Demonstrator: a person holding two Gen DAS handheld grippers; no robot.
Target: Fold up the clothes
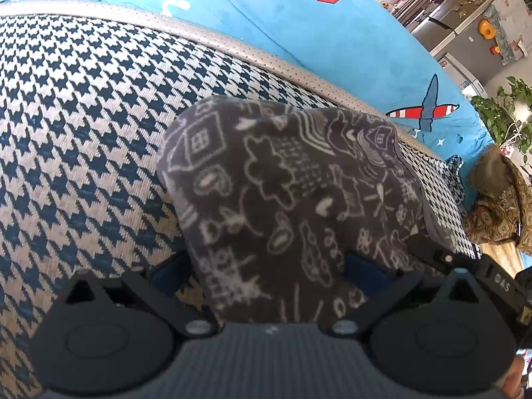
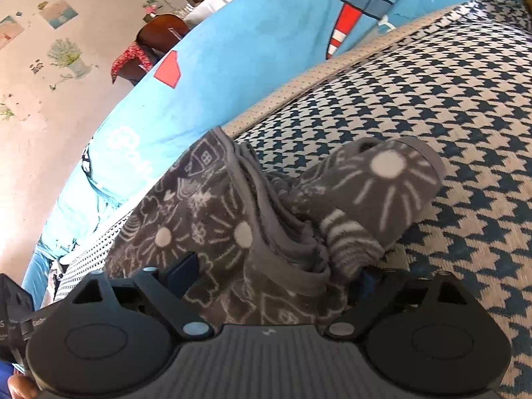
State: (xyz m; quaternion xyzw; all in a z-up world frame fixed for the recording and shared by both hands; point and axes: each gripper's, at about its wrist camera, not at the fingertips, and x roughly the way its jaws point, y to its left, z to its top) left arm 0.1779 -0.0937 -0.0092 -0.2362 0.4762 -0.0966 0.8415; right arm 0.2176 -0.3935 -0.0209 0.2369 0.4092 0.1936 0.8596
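Houndstooth cushion (image 1: 83, 126) below, blue cartoon sheet (image 1: 332, 33) behind, grey doodle-print garment (image 1: 282, 183) lifted just over it, clamped in left gripper (image 1: 269, 269) and right gripper (image 2: 276, 272) alike, probably to spread it for folding.

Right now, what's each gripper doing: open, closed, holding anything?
Left gripper: closed on the grey doodle-print fleece garment.
Right gripper: closed on the same garment's bunched edge.
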